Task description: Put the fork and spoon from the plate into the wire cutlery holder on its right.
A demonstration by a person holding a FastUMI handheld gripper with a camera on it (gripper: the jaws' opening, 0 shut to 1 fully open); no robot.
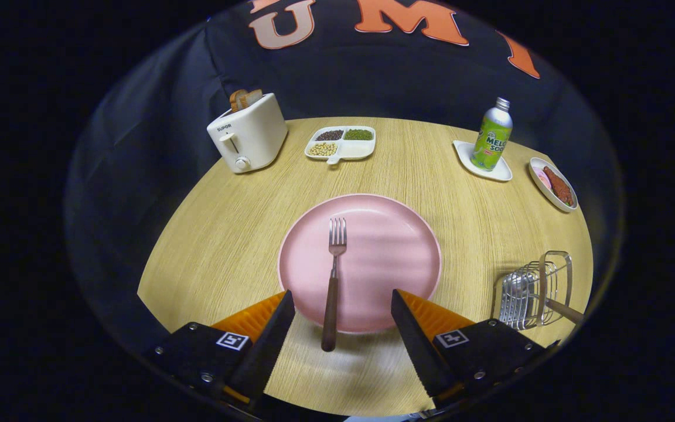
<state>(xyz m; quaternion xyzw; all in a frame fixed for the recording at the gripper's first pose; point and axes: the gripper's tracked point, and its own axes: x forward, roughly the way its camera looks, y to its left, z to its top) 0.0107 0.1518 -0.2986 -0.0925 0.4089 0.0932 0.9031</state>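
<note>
— Where's the fork (333, 275)?
— On the plate (390, 264), handle overhanging toward me, running straight between my tongs (342, 328), which are spread and empty. The holder (534, 290) sits right.

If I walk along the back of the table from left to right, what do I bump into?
Toaster → snack tray → soda bottle on its little plate → dish of food. The open claw waits at the near side, over the fork.

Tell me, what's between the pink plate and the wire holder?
Just bare wooden table, seen in the gripper view, between the round pink plate and the wire cutlery holder. The gripper hangs open, jaws either side of the wooden-handled fork.
</note>
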